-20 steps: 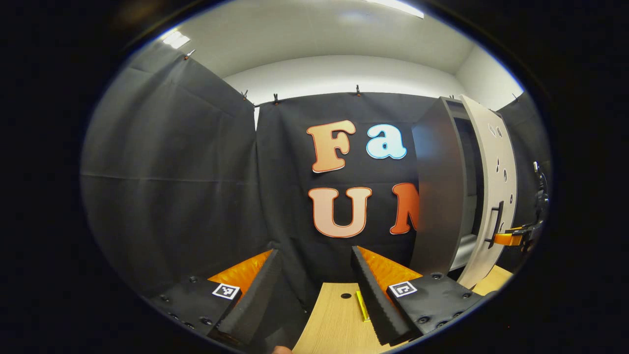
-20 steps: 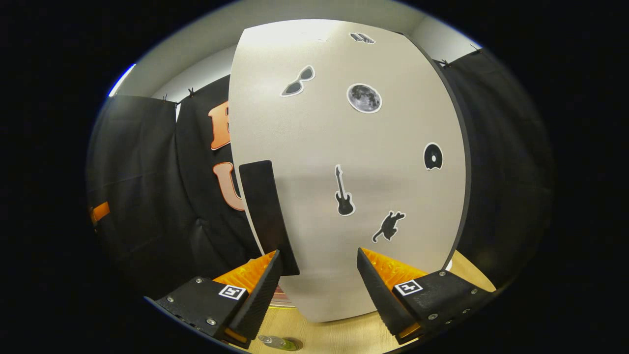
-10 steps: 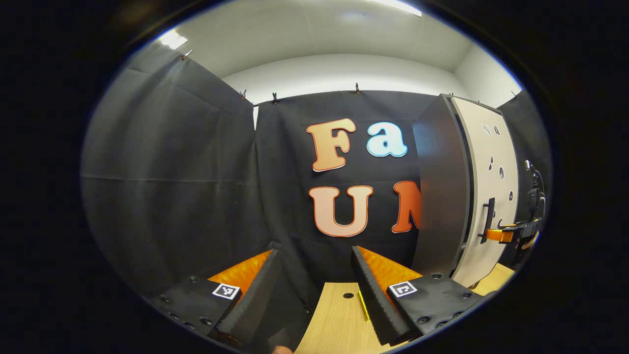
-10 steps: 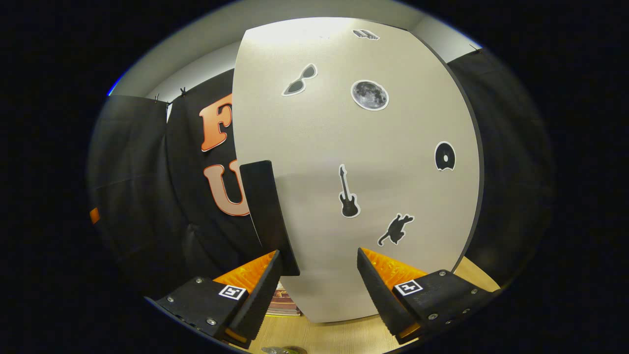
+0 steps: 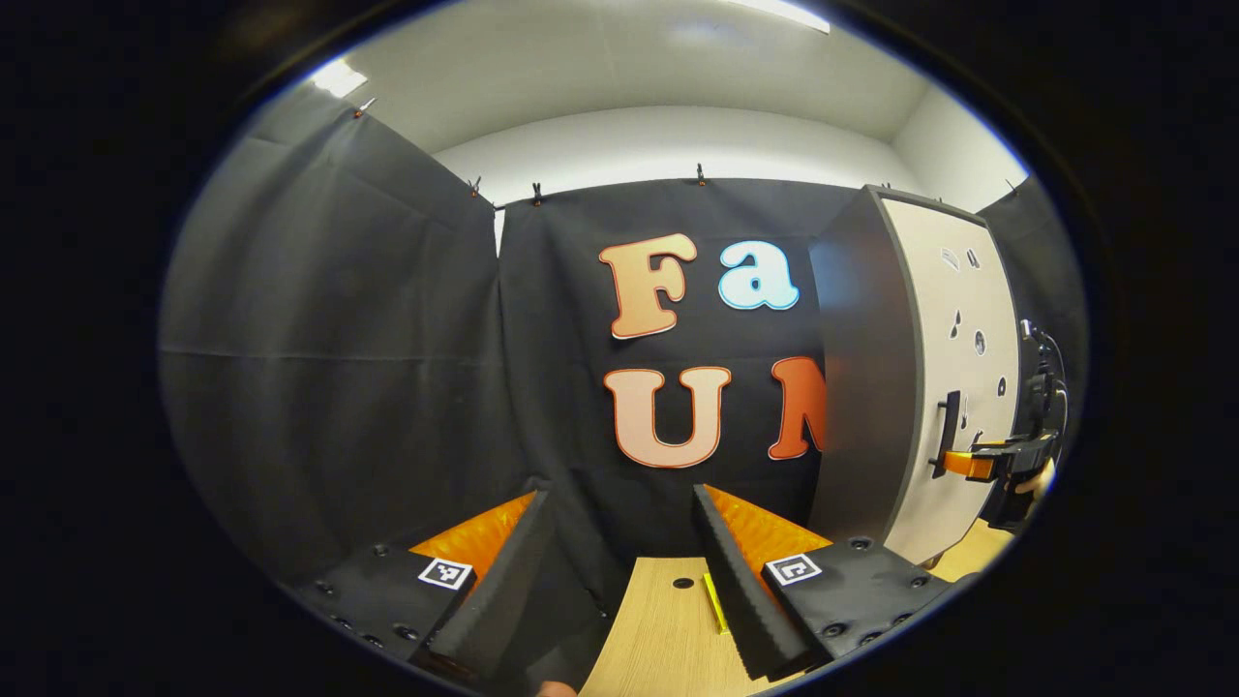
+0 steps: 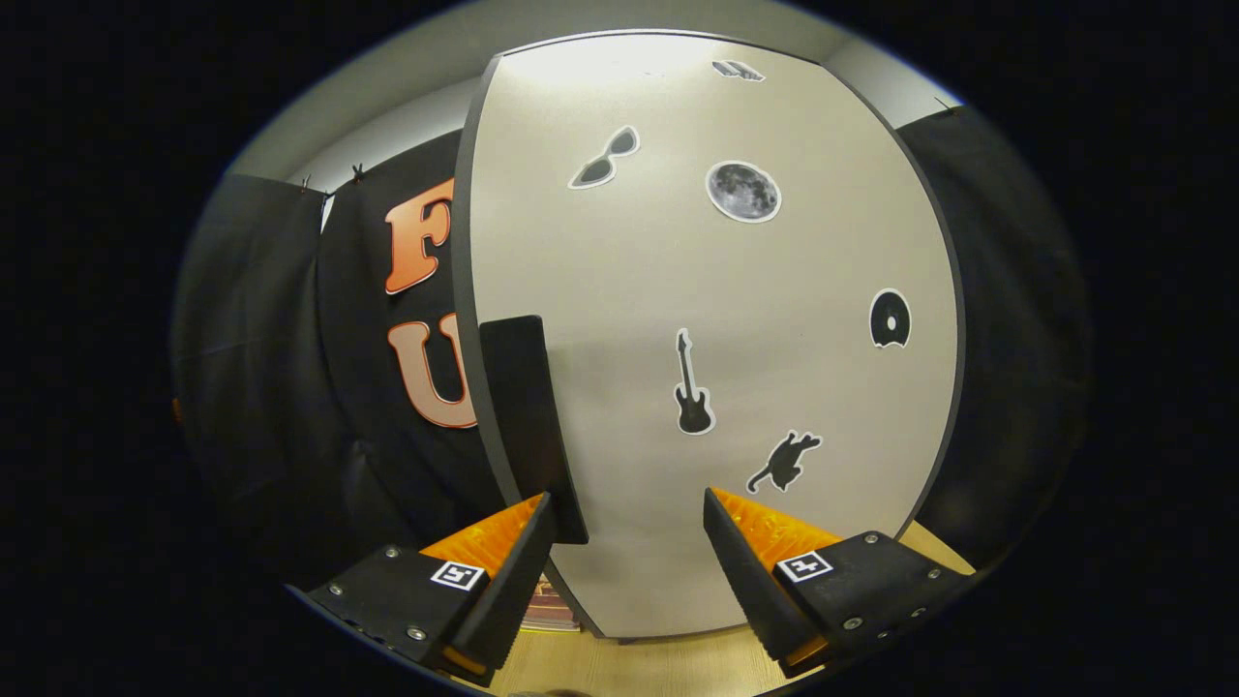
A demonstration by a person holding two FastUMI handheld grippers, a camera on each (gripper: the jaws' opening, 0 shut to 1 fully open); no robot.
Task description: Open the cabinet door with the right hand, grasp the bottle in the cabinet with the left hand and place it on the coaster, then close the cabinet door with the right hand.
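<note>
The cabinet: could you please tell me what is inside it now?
Nothing inside can be seen: the door covers the cabinet front, with the right gripper at its handle.

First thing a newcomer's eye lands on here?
The pale cabinet door, dotted with dark stickers, looms straight ahead in the right gripper view, shut or nearly so. The right gripper hangs open before it, beside the black handle. The left gripper is open over the wooden table.

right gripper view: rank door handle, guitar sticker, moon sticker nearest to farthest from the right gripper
1. door handle: just past the right gripper, on its left-finger side.
2. guitar sticker: mid-door on the cabinet door, above the gap.
3. moon sticker: high on the door, farthest.
</note>
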